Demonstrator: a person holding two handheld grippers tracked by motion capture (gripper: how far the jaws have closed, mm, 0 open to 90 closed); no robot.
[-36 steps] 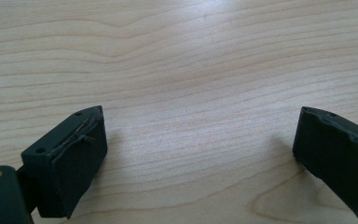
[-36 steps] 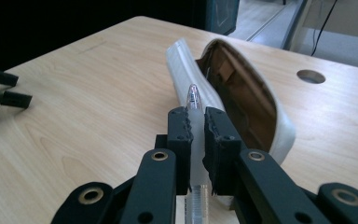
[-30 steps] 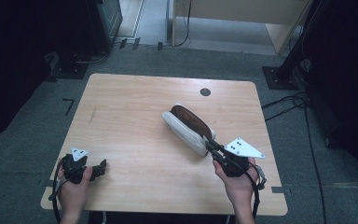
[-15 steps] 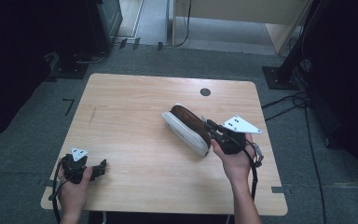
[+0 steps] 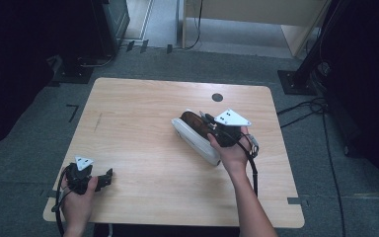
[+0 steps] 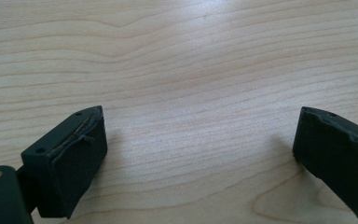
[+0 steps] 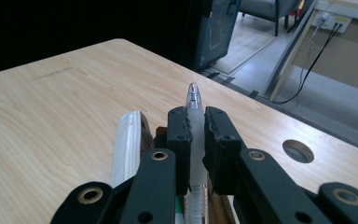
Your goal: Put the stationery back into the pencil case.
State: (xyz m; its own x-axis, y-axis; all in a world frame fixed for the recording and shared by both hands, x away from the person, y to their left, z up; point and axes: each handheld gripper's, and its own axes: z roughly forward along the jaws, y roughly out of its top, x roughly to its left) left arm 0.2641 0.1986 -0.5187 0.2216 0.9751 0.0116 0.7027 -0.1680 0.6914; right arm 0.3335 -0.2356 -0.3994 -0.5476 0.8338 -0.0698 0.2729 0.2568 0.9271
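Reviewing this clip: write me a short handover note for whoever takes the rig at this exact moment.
Right gripper: shut on a clear pen, held over the open pencil case.
Left gripper: open, nothing held, resting on the wooden table at its near left corner.
Done: the pen is gripped and lifted.
Left: whether the pen goes into the case or comes out cannot be told; finish that move, then probably deal with the case.

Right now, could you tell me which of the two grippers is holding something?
The right gripper: its fingers clamp a clear pen above the case; the left gripper stands open.
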